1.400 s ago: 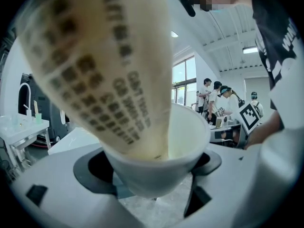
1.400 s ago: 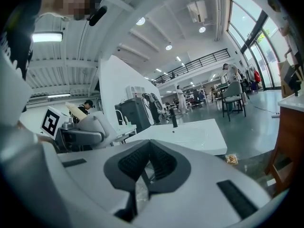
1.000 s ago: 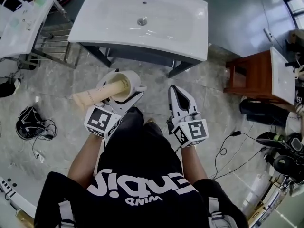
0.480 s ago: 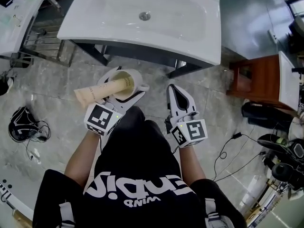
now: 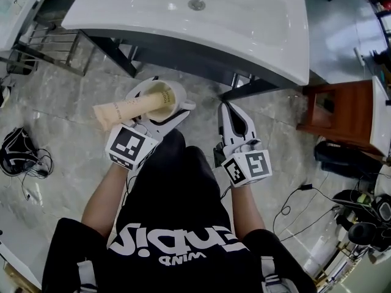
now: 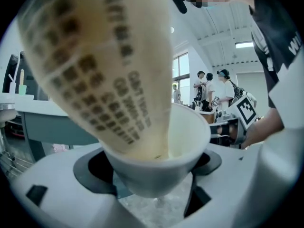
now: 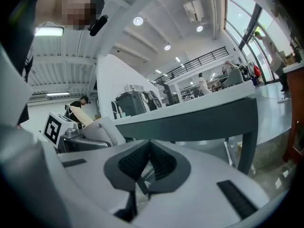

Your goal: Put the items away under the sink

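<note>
My left gripper (image 5: 160,105) is shut on a white cup (image 5: 165,99) that holds a cream tube (image 5: 122,110) leaning out to the left. In the left gripper view the cup (image 6: 156,165) sits clamped between the jaws with the printed tube (image 6: 104,65) filling the upper frame. My right gripper (image 5: 235,116) is shut and holds nothing; its black ribbed pads (image 7: 161,163) meet in the right gripper view. Both grippers hover over the floor just in front of the white sink (image 5: 244,23), whose dark frame (image 5: 183,57) lies right ahead. The space under the sink is hidden.
A wooden stand (image 5: 339,112) with a white top stands to the right. Cables (image 5: 24,157) lie on the marble floor at left, and more cables (image 5: 305,194) at right. A metal rack (image 5: 43,47) stands left of the sink. People stand far off in the hall.
The view has closed in on the sink, which now sits nearer and higher in frame. Both grippers have kept their hold and their spacing.
</note>
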Demonstrator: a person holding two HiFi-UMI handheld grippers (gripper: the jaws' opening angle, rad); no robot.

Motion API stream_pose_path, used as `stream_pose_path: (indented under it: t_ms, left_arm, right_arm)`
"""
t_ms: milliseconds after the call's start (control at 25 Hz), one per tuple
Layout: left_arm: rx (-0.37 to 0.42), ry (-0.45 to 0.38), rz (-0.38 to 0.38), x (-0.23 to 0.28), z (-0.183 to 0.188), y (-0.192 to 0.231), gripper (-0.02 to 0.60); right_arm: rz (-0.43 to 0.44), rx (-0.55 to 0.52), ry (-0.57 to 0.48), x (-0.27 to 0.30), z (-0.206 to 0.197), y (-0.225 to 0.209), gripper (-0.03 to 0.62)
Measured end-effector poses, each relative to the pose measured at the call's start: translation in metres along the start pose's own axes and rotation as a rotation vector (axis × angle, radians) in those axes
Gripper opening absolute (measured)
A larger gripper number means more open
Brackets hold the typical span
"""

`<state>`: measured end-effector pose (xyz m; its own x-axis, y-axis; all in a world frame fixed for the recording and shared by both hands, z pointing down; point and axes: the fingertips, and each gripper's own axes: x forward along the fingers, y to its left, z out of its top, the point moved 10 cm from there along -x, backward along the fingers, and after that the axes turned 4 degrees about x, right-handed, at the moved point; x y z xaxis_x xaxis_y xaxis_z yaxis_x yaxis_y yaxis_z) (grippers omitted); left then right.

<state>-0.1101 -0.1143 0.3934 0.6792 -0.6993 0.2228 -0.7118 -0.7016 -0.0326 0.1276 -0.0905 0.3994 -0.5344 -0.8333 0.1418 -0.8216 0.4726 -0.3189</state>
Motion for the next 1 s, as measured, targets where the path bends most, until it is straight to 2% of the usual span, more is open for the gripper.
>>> stream_pose_path:
  t_ms: [120,400,640,1000]
  left_arm:
    - [-0.024,-0.002,0.007,0.008,-0.025,0.006,0.465]
    - [0.003,-0.017,0.019,0.03,-0.084,0.009,0.465]
    - [0.01,-0.06,0.035,0.047,-0.131,0.022,0.465]
    - [0.04,-0.106,0.026,0.065,-0.182,0.027,0.465]
  right_arm:
    - [-0.002,0.01,-0.006,0.011,-0.025,-0.009,0.018]
    - [0.013,0.007,-0.027,0.028,-0.084,-0.034,0.018]
    - [0.027,-0.04,-0.069,0.05,-0.125,-0.052,0.018]
    - [-0.003,-0.077,-0.144,0.063,-0.173,-0.076,0.018]
